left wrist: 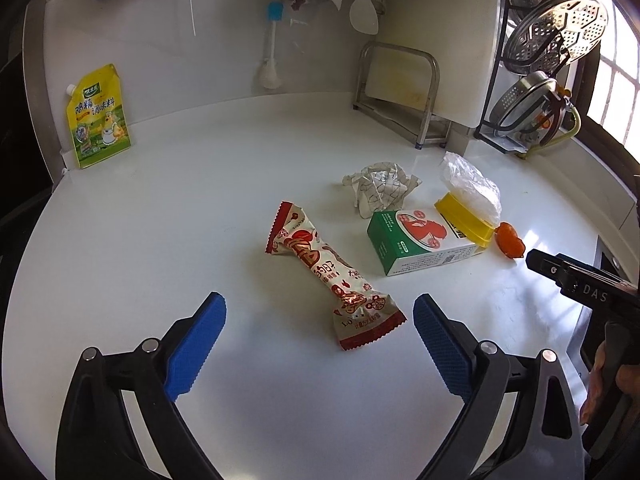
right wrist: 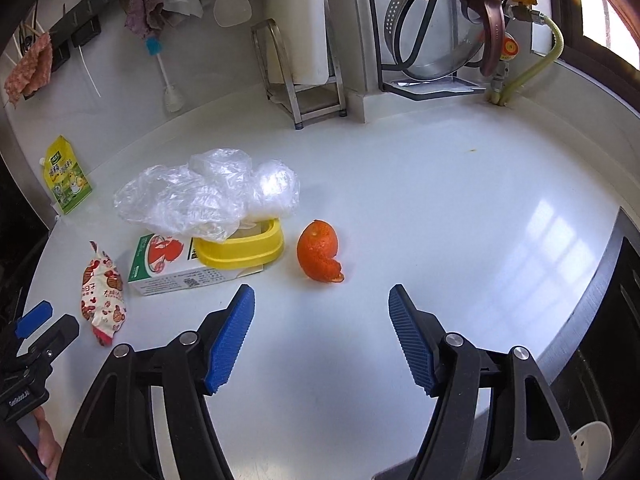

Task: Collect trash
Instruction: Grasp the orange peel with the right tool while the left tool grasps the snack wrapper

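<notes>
We have both claws spread wide and empty, so we judge we are at the start of a pick, with no trash lifted yet. In the left wrist view our left gripper (left wrist: 320, 324) stands open low in the frame, and the red-and-white crinkled plastic snack wrapper (left wrist: 330, 276) lies on the white glossy countertop (left wrist: 160, 240) at centre, its lower end between the two blue pads. Right of centre sit the green-and-white cardboard carton (left wrist: 416, 242), the crumpled printed paper wad (left wrist: 380, 188) just above it, and the yellow plastic tub (left wrist: 466, 218) resting on the carton's far end with a clear crumpled plastic bag (left wrist: 472, 182) bunched in it.

In the right wrist view our right gripper (right wrist: 322, 334) is likewise open at lower centre, and the curled orange citrus peel (right wrist: 320, 258) lies just above it at mid-frame, clear of the tub.

We think the next move calls for lowering each claw until the pads straddle its piece, wrapper on the left and peel on the right, then closing gently, since both are thin and may slide on the slick top. We see no bin in either view.
</notes>
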`<move>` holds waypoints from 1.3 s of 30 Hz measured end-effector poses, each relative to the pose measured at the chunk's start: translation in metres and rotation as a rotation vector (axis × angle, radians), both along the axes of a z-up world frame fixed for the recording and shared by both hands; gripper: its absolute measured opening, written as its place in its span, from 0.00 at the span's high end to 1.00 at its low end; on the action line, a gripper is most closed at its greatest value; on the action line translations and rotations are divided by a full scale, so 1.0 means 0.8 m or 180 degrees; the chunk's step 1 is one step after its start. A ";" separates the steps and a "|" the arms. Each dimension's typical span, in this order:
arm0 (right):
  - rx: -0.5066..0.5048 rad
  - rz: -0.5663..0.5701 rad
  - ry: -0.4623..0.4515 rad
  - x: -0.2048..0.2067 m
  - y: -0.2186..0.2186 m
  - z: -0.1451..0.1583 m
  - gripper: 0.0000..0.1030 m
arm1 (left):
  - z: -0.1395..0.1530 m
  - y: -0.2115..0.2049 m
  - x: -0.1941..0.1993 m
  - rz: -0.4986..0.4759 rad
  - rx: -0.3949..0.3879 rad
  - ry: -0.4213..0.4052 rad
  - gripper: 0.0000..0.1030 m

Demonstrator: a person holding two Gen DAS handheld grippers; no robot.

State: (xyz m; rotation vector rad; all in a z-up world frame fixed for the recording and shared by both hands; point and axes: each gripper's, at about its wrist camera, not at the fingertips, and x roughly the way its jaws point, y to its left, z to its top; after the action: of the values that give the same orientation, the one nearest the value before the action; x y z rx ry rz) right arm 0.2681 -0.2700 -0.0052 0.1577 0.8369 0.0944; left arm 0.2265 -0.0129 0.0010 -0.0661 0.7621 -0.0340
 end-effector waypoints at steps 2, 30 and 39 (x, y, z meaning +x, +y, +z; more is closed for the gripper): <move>-0.0005 -0.0032 0.0059 0.014 -0.002 -0.007 0.35 | -0.002 -0.001 0.007 0.0009 0.0003 0.0023 0.10; 0.0230 -0.0011 -0.0199 0.018 -0.010 0.006 0.81 | -0.010 -0.004 0.014 0.0158 -0.0051 0.0075 0.10; 0.0389 -0.0010 -0.0266 0.011 -0.023 0.008 0.81 | -0.016 -0.013 0.036 0.0304 0.0091 0.0151 0.10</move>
State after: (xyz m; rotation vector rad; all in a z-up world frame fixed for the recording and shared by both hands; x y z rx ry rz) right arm 0.2766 -0.2886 0.0012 0.2682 0.7477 0.1483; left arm 0.2556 -0.0236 -0.0121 -0.0762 0.8060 0.0696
